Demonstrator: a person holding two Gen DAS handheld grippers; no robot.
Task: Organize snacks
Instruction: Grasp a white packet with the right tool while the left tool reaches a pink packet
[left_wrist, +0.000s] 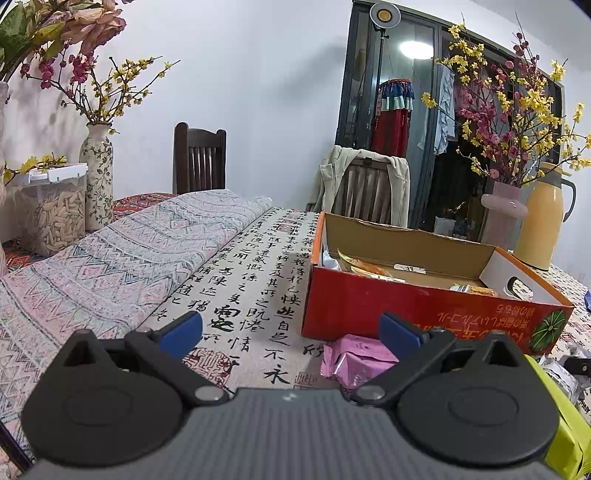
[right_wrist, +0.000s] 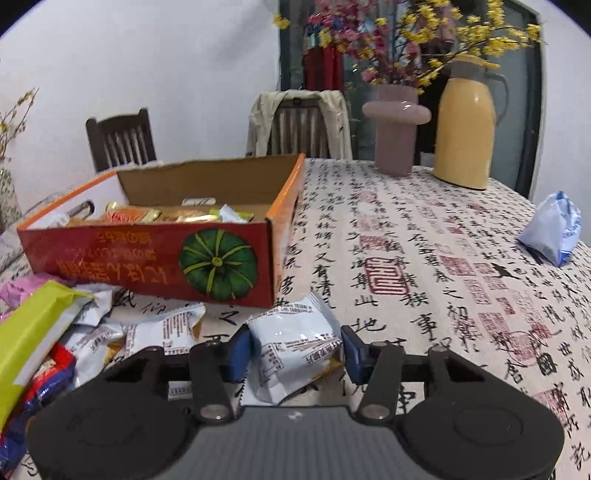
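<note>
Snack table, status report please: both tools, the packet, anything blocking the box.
Right tool shut on white snack packet. Left tool open, empty. Red box just ahead, path clear.

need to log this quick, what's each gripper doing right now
Left gripper: open, nothing between its fingers.
Right gripper: shut on the white snack packet in front of the red box.
</note>
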